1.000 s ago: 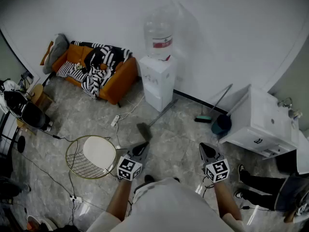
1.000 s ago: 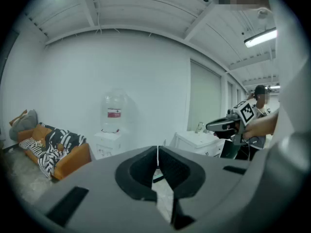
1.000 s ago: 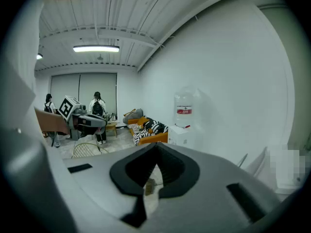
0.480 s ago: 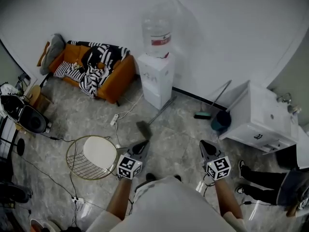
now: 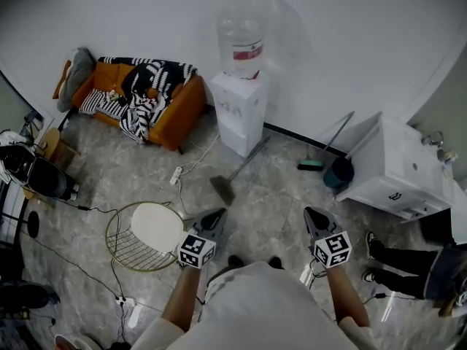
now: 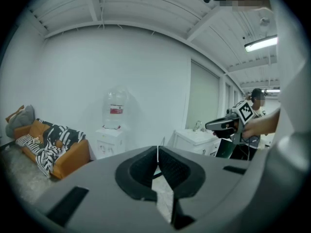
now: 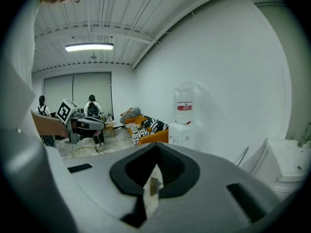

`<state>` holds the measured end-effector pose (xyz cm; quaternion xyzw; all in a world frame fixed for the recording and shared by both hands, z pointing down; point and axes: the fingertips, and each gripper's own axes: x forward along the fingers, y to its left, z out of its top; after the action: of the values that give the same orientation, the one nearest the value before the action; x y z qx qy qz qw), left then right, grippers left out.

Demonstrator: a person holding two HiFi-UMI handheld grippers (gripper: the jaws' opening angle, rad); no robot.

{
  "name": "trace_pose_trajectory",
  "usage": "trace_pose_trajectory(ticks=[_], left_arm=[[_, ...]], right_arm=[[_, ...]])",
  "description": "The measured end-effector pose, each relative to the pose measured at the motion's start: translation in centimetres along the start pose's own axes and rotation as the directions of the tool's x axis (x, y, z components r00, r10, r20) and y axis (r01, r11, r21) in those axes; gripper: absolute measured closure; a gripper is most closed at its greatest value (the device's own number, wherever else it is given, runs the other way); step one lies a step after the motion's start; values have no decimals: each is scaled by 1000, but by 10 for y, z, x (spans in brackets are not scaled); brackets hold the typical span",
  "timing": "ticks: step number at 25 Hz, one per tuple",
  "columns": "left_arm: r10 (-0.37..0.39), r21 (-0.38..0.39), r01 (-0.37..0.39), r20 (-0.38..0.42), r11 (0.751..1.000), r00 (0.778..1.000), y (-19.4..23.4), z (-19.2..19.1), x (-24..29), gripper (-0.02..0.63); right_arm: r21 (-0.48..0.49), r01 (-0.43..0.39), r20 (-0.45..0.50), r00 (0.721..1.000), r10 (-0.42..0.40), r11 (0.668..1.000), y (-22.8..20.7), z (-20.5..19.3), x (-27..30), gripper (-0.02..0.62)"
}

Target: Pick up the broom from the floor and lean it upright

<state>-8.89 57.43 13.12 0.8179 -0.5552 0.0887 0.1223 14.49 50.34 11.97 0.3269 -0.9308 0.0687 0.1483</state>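
Approach stage, by my assessment: the broom [image 5: 222, 189] lies flat on the floor, head toward the person and handle running to the foot of the water dispenser [image 5: 239, 115], with nothing touching it. The left gripper [image 5: 217, 215] and right gripper [image 5: 312, 216] are both clenched, empty and short of it. The next move calls for parting the jaws, stooping and taking the handle. The bottle's red label [image 5: 246, 52] is too small to read.

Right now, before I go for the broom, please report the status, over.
Left gripper shut, empty; right gripper shut, empty. Broom on floor ahead, handle end by water dispenser. Power strip lies left of broom head, apart.
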Motion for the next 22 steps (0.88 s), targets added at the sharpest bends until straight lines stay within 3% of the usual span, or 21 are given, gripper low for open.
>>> trace_pose_trajectory(ticks=[13,22], left_arm=[[-46,11,46,-3,999,999,33,-12,-19,595],[-48,-5,48,-19,999,999,38,-21,-13,595]], right_arm=[[18,76,-23,997,-76,997,29,-9,1,594],[31,56,-39,998,-55,998,32,-14,20,594]])
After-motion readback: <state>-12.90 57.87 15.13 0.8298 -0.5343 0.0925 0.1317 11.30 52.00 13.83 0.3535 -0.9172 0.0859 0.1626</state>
